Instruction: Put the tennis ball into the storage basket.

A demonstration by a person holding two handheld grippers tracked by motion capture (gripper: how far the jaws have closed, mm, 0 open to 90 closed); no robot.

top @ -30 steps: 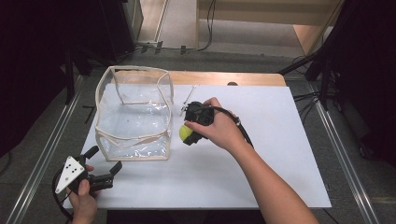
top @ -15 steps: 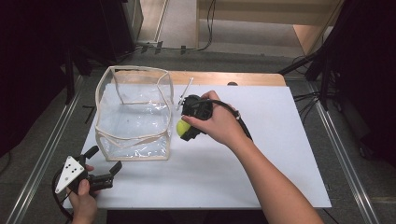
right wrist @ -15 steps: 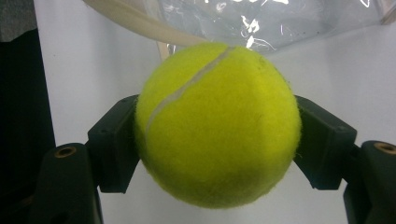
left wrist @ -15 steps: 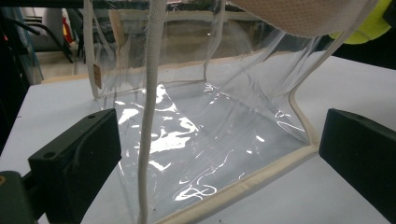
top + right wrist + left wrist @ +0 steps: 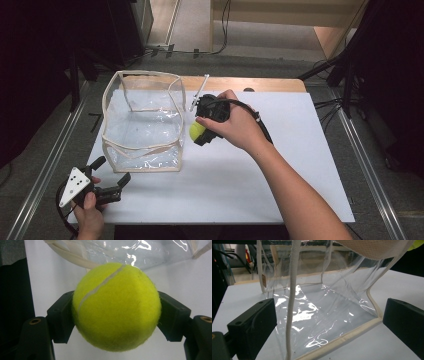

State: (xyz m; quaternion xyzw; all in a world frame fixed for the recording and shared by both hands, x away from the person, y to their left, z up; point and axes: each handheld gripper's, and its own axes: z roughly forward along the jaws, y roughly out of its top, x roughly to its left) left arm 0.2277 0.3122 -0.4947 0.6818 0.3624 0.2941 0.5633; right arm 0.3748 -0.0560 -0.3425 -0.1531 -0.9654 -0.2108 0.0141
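Observation:
A yellow tennis ball (image 5: pixel 196 130) (image 5: pixel 117 306) is clamped between the two black jaws of my right gripper (image 5: pixel 199 133) (image 5: pixel 116 315), held just above the white table beside the right wall of the clear plastic bag (image 5: pixel 142 120) (image 5: pixel 317 300). The bag stands upright with its top open and has beige trim. My left gripper (image 5: pixel 111 175) (image 5: pixel 327 325) rests near the table's front left corner, open, with nothing between its jaws, which frame the bag's near lower edge.
The white table (image 5: pixel 280 165) has bare room to the right and in front. A thin white stick (image 5: pixel 198 92) lies behind the right hand near the wooden back edge (image 5: pixel 270 84). Metal rails (image 5: pixel 370 170) run along both sides.
My right gripper has carried the tennis ball a little left and up toward the bag's right wall. The left gripper has stayed put.

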